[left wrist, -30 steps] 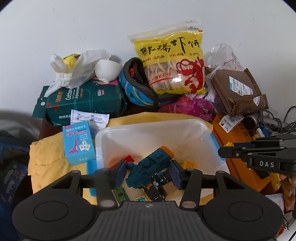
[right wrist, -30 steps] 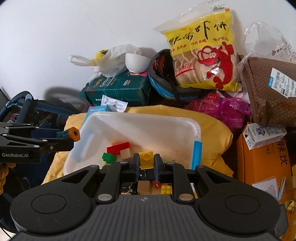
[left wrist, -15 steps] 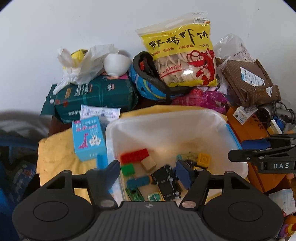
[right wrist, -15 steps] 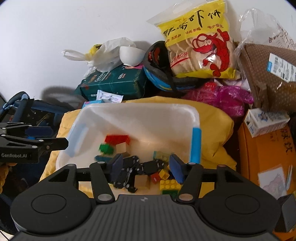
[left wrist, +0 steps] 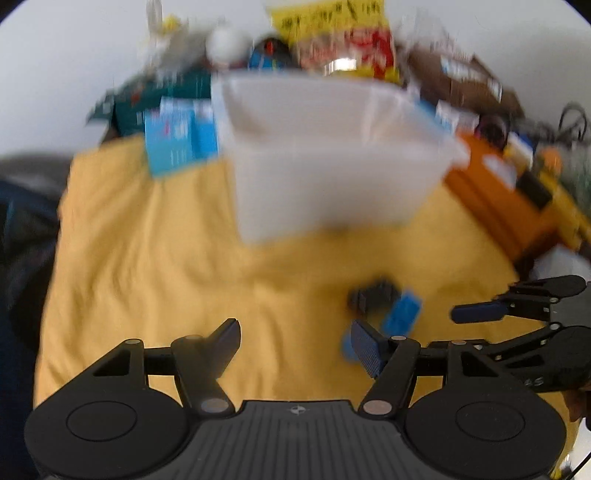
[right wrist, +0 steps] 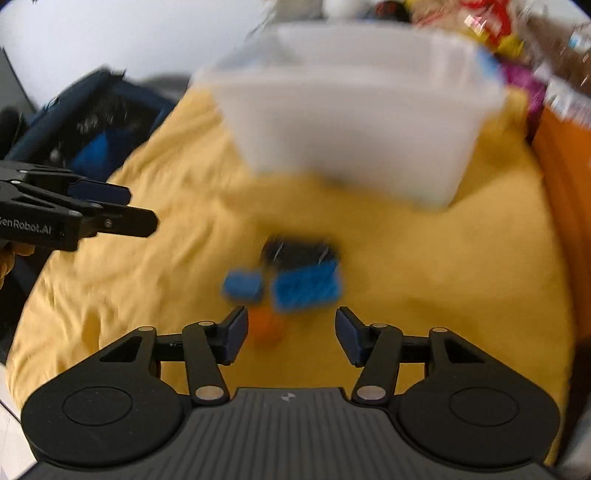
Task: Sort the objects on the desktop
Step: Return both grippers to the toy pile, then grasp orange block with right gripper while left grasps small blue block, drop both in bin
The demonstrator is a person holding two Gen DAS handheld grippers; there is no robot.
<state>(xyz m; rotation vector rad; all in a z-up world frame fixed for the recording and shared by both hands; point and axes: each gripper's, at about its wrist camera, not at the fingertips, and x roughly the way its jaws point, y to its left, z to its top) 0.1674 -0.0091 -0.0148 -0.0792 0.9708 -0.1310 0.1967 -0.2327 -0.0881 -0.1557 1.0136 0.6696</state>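
Blurred blue blocks (right wrist: 306, 287), a black piece (right wrist: 295, 251) and an orange bit (right wrist: 266, 328) lie ahead of the right tongs (right wrist: 290, 334); a white bin (right wrist: 351, 122) beyond.

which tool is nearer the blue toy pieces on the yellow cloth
Right. The right tool hangs open just short of the blue toy pieces; the left tool, also open, sits off to their left.

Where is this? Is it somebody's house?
Probably a home, on a messy desk or table. A yellow cloth covers it, a plastic bin sits on top, and small toy pieces lie around with a snack bag behind.
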